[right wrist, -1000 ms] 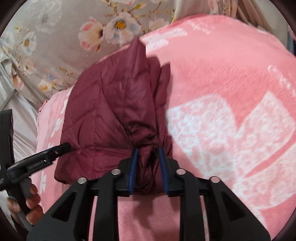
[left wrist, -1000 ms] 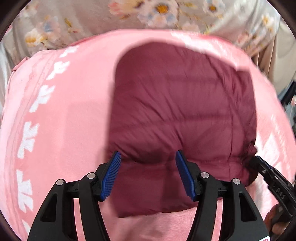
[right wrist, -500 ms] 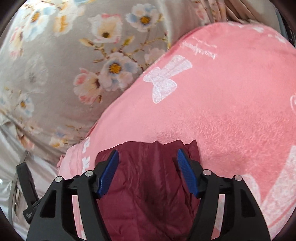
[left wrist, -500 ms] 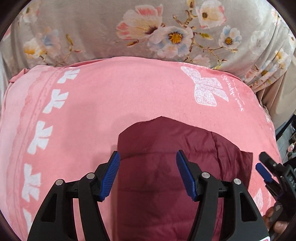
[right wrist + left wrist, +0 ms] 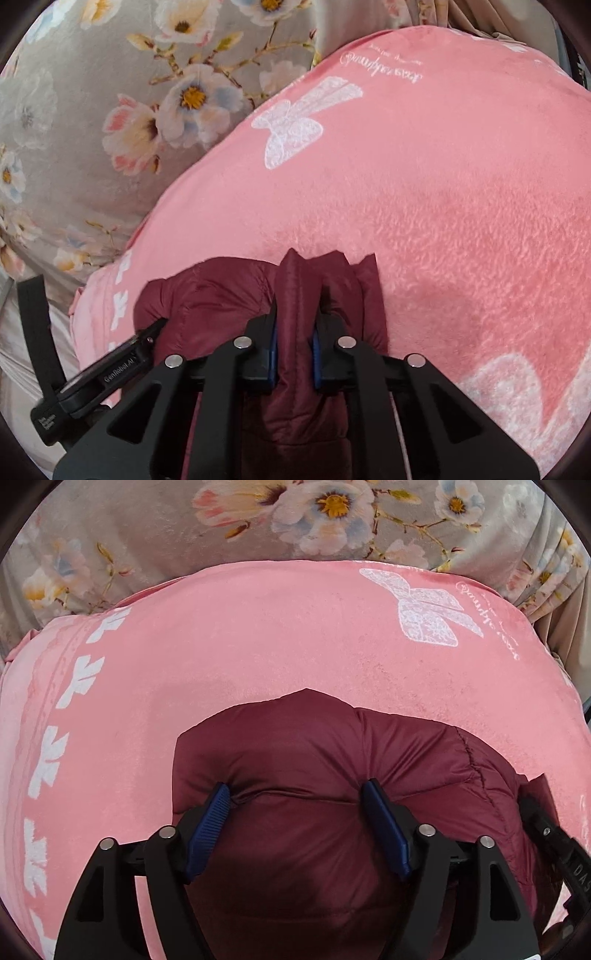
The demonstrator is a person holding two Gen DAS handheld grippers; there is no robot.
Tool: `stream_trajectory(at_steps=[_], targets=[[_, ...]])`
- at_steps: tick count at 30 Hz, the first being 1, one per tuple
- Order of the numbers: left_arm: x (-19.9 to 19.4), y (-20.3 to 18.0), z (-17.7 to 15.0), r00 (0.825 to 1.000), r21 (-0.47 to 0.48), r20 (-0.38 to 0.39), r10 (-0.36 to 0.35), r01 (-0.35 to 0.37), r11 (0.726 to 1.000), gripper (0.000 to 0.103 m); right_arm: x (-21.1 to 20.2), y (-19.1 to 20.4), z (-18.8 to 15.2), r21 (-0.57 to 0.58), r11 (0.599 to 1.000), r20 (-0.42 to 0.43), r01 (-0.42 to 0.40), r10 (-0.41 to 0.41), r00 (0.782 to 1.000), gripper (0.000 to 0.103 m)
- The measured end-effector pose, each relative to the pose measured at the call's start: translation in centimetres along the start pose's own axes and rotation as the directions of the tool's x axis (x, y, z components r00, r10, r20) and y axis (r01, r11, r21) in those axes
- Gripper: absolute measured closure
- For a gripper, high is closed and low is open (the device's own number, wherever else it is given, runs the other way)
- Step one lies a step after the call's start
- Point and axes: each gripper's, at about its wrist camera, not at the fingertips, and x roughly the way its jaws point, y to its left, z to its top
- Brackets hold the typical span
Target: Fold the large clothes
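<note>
A fold of the maroon puffer jacket point(image 5: 295, 317) is clamped by the just-closed right gripper point(image 5: 294, 328), w/ left gripper point(image 5: 299, 801) just widened, jaws apart, pressed onto the jacket atop the pink blanket point(image 5: 258, 635).

Blanket: I see a pink plush blanket point(image 5: 258, 657) spread across most of both views, its pile soft and slightly matted.
Bow print: a white lace-patterned bow point(image 5: 424, 613) sits near the far edge, with a line of cursive lettering point(image 5: 487, 627) just beside it; I cannot read the lettering.
Border: a column of smaller white bows point(image 5: 77, 679) runs along the blanket's left side in my left wrist view.
Large motif: part of a big white shape point(image 5: 517, 398) shows at the lower right of my right wrist view.
Floral cloth: beyond the blanket lies grey fabric point(image 5: 92, 92) printed with pale flowers, yellow-centred.
</note>
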Motion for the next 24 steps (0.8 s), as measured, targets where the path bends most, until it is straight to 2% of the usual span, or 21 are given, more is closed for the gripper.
stream_trajectory(at_steps=[11,24], targets=[[1.6,-0.4,-0.8,0.997,-0.003,0.056,0.048,-0.048,0.999,0.017,2.0,0.4,-1.6,-0.102,0.993,0.039,0.064,-0.061,0.997,0.092],[2.5,-1.0,-1.3,0.991,0.002,0.096,0.096,-0.096,0.995,0.013,2.6,0.1,-1.9,-0.105,0.993,0.057,0.055,-0.049,0.997,0.092]])
